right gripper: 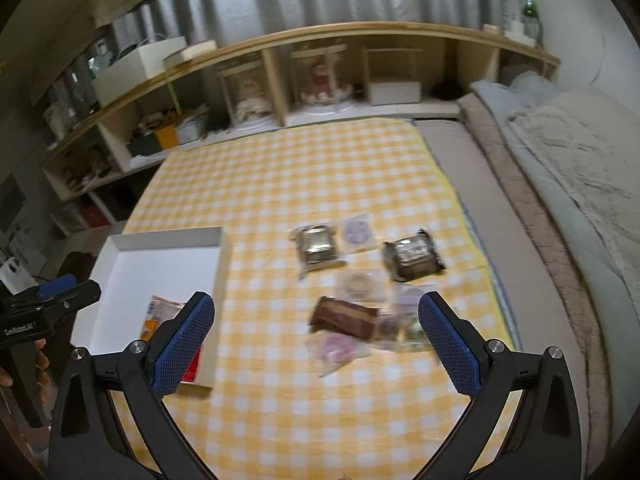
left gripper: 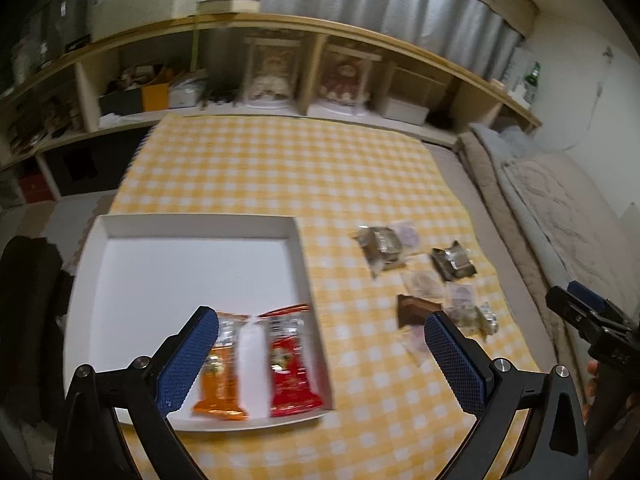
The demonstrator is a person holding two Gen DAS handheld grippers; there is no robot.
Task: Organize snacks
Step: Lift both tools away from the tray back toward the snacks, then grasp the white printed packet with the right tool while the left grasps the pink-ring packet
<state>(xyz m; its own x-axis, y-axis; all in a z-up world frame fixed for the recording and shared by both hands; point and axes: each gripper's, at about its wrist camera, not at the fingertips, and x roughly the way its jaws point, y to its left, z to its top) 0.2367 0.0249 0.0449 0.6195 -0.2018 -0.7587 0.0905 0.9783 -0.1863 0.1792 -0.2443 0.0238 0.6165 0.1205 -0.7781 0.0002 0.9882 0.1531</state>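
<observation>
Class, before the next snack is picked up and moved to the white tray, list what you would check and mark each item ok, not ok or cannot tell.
1. Left tongs open and empty: ok.
2. Right tongs open and empty: ok.
3. White tray has free floor: ok; only the orange packet and red packet lie at its near end.
4. Loose snacks on the yellow checked cloth in view: ok; the brown bar lies between the right tongs' fingers.
5. Brown bar free of its neighbours: not ok; it overlaps the clear packets beside it.
6. Count of clear packets: cannot tell, blurred.
</observation>
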